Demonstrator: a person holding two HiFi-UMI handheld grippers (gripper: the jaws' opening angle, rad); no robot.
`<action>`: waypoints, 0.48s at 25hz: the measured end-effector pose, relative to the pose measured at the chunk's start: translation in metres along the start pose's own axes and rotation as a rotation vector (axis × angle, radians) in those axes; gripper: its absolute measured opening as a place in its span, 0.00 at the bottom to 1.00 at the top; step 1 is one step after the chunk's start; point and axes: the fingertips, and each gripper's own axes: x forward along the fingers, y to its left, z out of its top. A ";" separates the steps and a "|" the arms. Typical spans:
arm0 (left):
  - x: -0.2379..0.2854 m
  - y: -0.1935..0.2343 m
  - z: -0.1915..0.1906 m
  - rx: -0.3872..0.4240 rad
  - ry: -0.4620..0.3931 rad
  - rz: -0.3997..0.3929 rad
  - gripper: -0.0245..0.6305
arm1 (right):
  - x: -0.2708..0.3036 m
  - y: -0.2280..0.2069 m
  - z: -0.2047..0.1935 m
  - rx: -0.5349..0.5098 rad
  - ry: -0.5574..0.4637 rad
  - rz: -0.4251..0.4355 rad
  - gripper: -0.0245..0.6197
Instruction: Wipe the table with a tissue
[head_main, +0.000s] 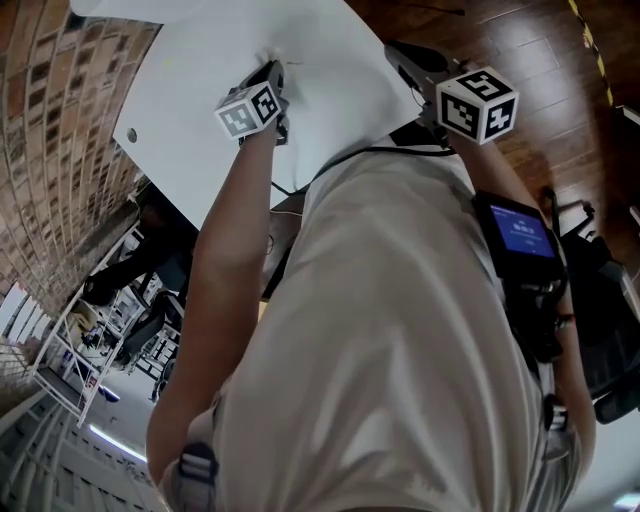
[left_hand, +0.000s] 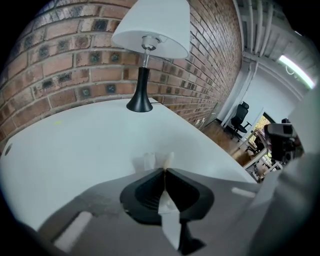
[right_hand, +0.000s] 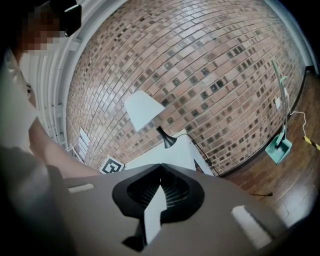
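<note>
Left tongs (left_hand: 164, 170) clamped on tissue (left_hand: 150, 161) at white worktop (left_hand: 75, 150); right tongs (right_hand: 161, 166) together, empty. Likely wiping step; next: pressed sweep across.

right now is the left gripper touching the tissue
Touching. The left gripper view shows the left gripper with its jaws shut on the tissue. A white scrap of it sticks out past the tips, above the table.
</note>
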 end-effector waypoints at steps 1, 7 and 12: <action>0.000 -0.002 0.000 0.006 0.002 -0.004 0.07 | 0.000 0.000 0.000 -0.001 -0.001 0.001 0.05; 0.000 -0.019 -0.001 0.029 -0.008 -0.018 0.07 | -0.001 -0.002 -0.001 0.001 0.003 -0.006 0.05; 0.001 -0.039 -0.002 0.021 -0.019 -0.057 0.07 | -0.005 -0.004 -0.002 0.001 -0.001 -0.010 0.05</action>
